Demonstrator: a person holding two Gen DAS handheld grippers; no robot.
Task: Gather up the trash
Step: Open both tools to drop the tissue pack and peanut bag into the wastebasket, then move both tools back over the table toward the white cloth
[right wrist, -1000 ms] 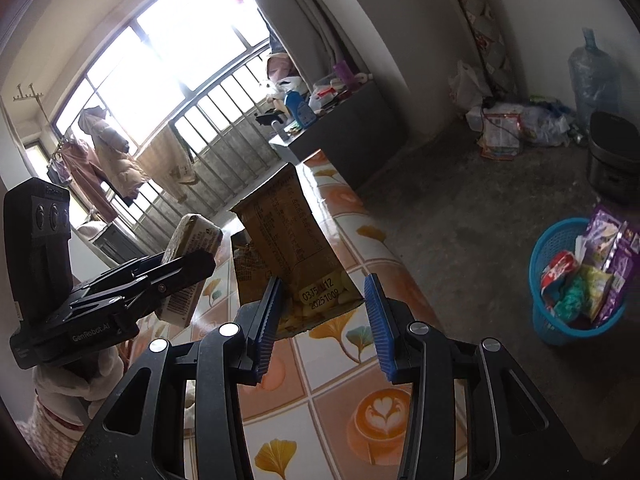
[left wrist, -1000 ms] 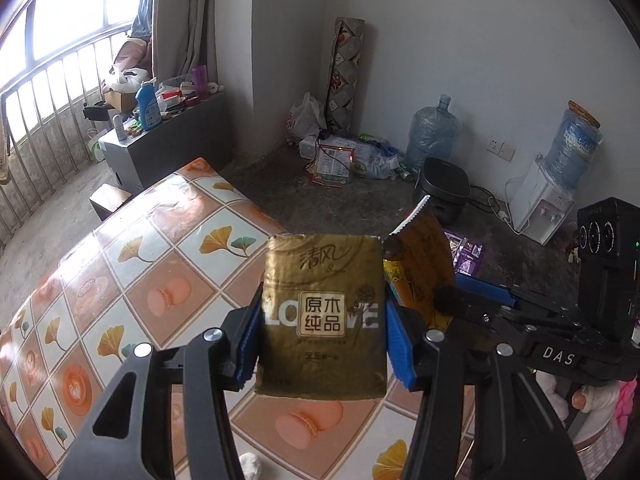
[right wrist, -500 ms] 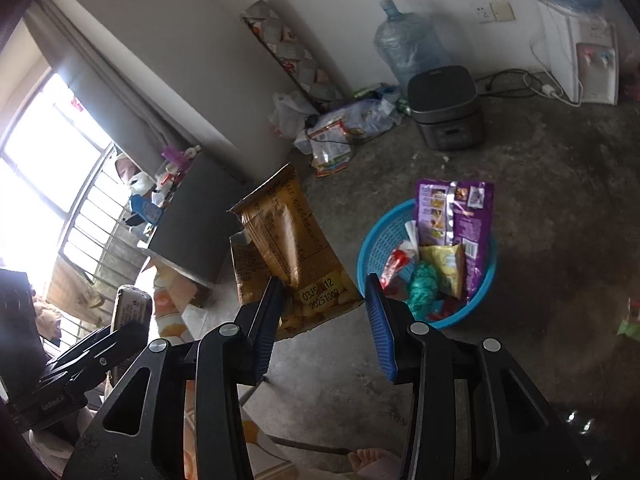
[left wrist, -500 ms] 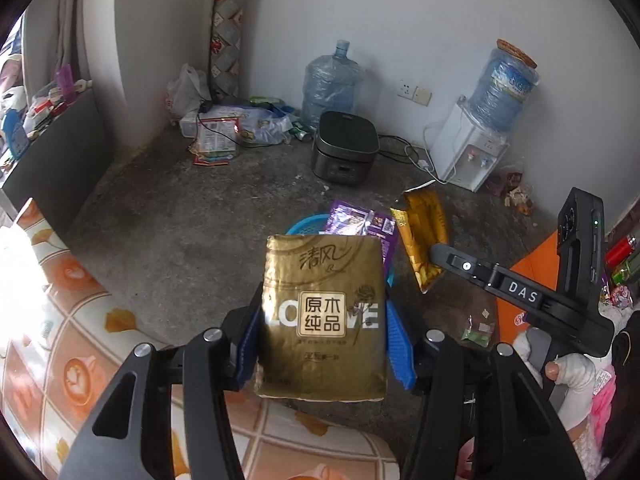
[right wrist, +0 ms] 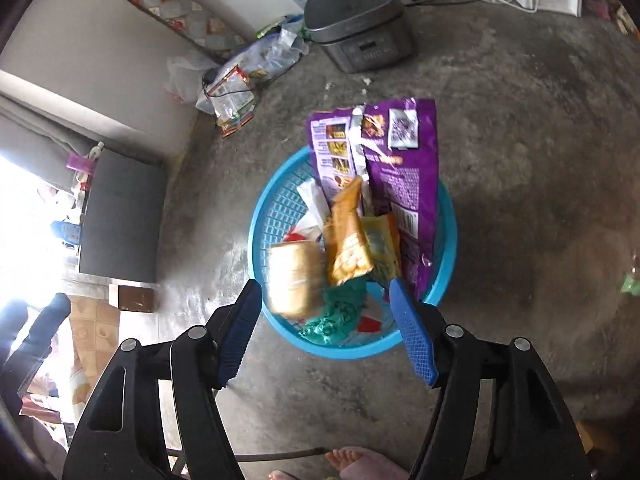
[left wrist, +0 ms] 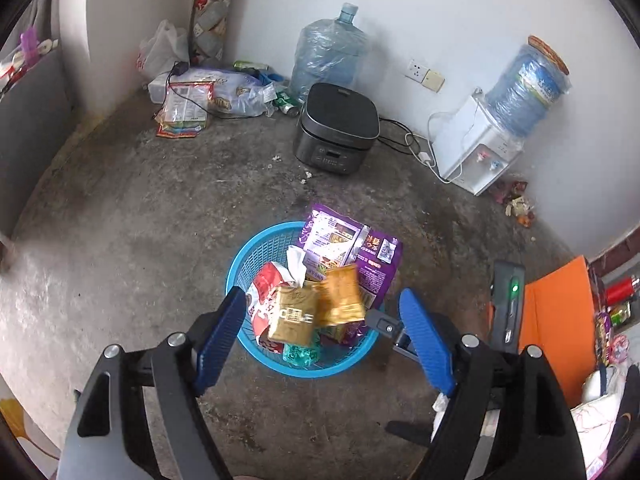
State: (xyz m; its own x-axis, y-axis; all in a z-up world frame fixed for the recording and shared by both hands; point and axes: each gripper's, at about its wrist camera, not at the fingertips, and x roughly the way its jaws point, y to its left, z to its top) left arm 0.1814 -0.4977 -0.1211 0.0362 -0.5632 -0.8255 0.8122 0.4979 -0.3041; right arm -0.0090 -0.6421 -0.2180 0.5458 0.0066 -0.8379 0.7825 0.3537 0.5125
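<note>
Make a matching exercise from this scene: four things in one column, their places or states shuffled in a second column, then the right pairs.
Things
1. gold tissue pack
2. large purple foil snack bag
3. dark grey rice cooker
4. white water dispenser

Places or states
A. on the floor against the wall, with a blue water bottle on top
B. blurred, above the round blue plastic basket, between open pads
C. sticking up over the basket's far rim
D. on the floor beyond the basket, cable running from it

Pairs: 1-B, 2-C, 3-D, 4-A
</note>
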